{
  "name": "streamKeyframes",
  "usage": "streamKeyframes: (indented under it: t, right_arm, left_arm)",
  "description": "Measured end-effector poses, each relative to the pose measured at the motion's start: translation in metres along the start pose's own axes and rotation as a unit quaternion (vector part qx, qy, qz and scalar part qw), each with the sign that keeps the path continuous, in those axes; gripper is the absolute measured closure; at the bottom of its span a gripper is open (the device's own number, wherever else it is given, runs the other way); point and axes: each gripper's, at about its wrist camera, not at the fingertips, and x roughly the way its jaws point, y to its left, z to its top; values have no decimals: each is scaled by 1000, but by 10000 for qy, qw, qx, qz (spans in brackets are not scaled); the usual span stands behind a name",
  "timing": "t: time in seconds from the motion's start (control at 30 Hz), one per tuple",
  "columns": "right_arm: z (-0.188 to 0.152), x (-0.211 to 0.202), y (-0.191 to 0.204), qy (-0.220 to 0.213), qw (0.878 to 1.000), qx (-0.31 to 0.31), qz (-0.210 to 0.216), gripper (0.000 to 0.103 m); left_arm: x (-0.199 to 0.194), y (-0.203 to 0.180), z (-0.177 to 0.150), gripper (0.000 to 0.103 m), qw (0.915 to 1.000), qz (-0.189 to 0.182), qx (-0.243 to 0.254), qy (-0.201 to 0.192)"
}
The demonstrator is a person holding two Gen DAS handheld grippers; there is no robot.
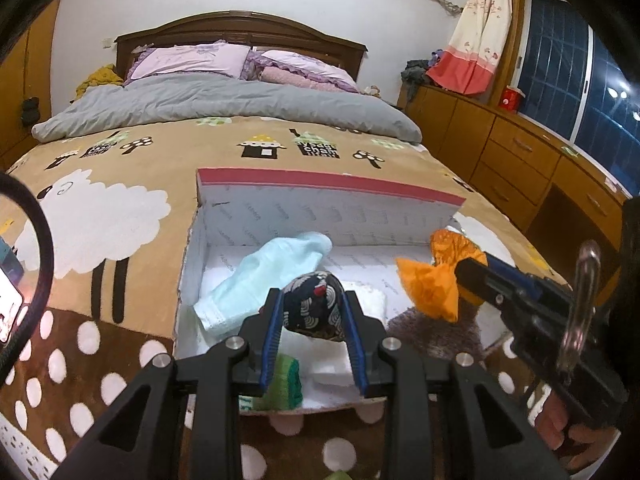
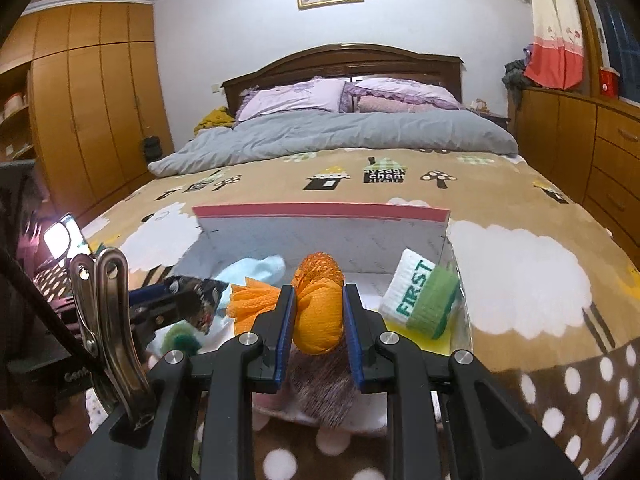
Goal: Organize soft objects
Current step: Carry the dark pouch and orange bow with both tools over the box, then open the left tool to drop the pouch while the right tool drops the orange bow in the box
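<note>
**Now two bundles hang over one open box**

Here, on a bed spread with a sheep-print blanket, both handheld grippers hover above a white cardboard box whose pink-edged lid stands upright at the far side. The left gripper is clenched on a dark patterned fabric bundle, held over the box's near left half. The right gripper is clamped on an orange mesh bundle, held over the near right part, and its loose ends fan toward the left gripper. The two loads hang close together. Already inside lie a light blue sock against the far left wall, a white-and-green knit piece lettered "FIRST" leaning at the right wall, and a green item near the front edge. The open room looks to be the box's white floor in the middle, straight below both sets of jaws; the lid walls off any approach from the far side.
</note>
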Motion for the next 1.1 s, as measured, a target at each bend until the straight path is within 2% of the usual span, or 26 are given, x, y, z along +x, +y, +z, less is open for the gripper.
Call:
streamKeyframes:
  t: [0.1, 0.33, 0.67, 0.9, 1.1]
  right_arm:
    - [1, 10, -4, 25, 9999, -26, -103, 79]
    - [-3, 32, -10, 172, 9996, -70, -220, 79]
    - [-10, 47, -8, 287, 9988, -193, -341, 78]
    - [-10, 45, -9, 251, 9992, -129, -273, 77]
    - [-10, 39, -10, 172, 9996, -48, -209, 69]
  left_arm:
    - [8, 2, -2, 72, 10000, 38, -30, -16]
    - [29, 5, -9, 72, 9997, 85, -98, 219]
    - [38, 5, -13, 72, 9996, 145, -43, 250]
    - [35, 2, -16, 63, 9995, 151, -21, 270]
    - [27, 0, -16, 50, 9996, 146, 28, 257]
